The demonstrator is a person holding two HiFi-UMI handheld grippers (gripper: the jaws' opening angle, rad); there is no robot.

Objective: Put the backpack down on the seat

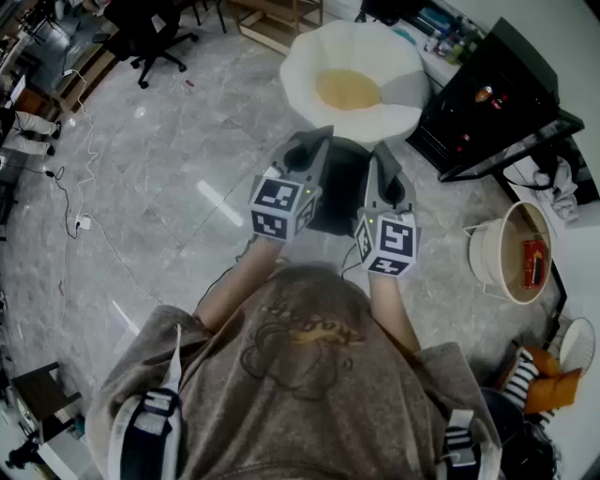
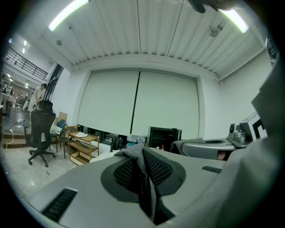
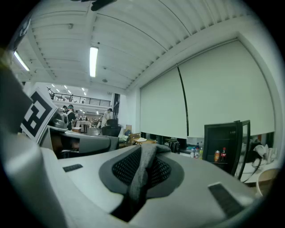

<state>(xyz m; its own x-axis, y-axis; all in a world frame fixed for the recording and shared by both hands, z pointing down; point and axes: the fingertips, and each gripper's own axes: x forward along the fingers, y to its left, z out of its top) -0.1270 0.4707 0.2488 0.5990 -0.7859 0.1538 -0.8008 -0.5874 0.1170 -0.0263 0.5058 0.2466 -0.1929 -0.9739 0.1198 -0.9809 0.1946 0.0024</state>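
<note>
The seat (image 1: 302,66) is a white flower-shaped floor chair with a yellow cushion (image 1: 348,89), just beyond both grippers in the head view. A dark backpack (image 1: 339,192) hangs between the grippers, short of the seat. My left gripper (image 1: 316,141) is shut on a grey fabric strap (image 2: 139,156) of the backpack, which is pinched between its mesh pads (image 2: 124,171). My right gripper (image 1: 381,152) is shut on another grey strap (image 3: 143,167) the same way. Most of the bag is hidden under the grippers.
A black glass-door cabinet (image 1: 497,94) stands right of the seat, with a round white basket (image 1: 516,253) nearer me. An office chair (image 1: 150,37) and a wooden shelf (image 1: 277,19) stand at the back. Cables (image 1: 80,220) trail over the marble floor at left.
</note>
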